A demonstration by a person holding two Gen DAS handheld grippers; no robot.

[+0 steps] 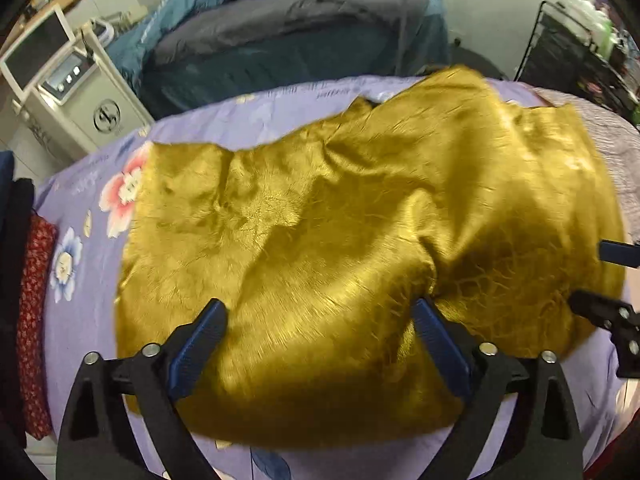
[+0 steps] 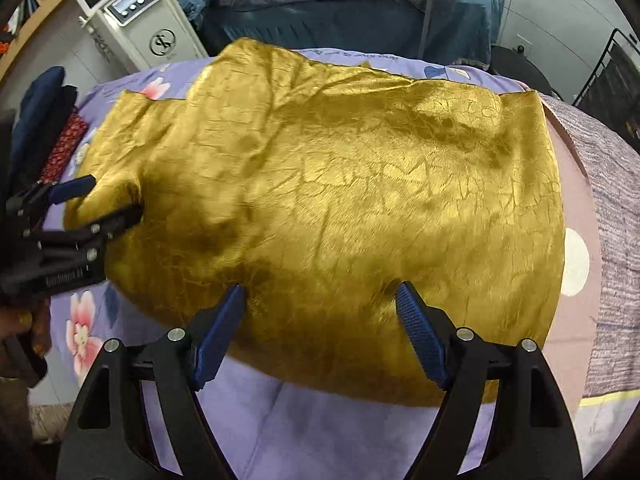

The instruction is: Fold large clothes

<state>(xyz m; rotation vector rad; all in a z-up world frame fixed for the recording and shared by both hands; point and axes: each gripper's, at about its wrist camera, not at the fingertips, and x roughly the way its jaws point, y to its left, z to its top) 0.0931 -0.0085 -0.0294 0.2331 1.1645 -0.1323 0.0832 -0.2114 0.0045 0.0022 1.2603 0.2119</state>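
A large golden-yellow satin garment (image 1: pixel 340 216) lies spread and wrinkled on a lilac floral bedsheet (image 1: pixel 88 312); it also fills the right wrist view (image 2: pixel 340 184). My left gripper (image 1: pixel 320 308) is open, its blue-padded fingers wide apart just above the garment's near edge. My right gripper (image 2: pixel 320 292) is open too, fingers wide apart over the near edge further right. The right gripper shows at the right edge of the left wrist view (image 1: pixel 604 276), open. The left gripper shows at the left of the right wrist view (image 2: pixel 116 196), open, its fingertips at the garment's left side.
Folded dark and red patterned clothes (image 1: pixel 32 300) are stacked at the bed's left edge. A white machine on a stand (image 1: pixel 76 96) stands beyond the bed, with a second bed with blue and grey bedding (image 1: pixel 300 36) behind. A grey-purple blanket (image 2: pixel 616 216) covers the bed's right side.
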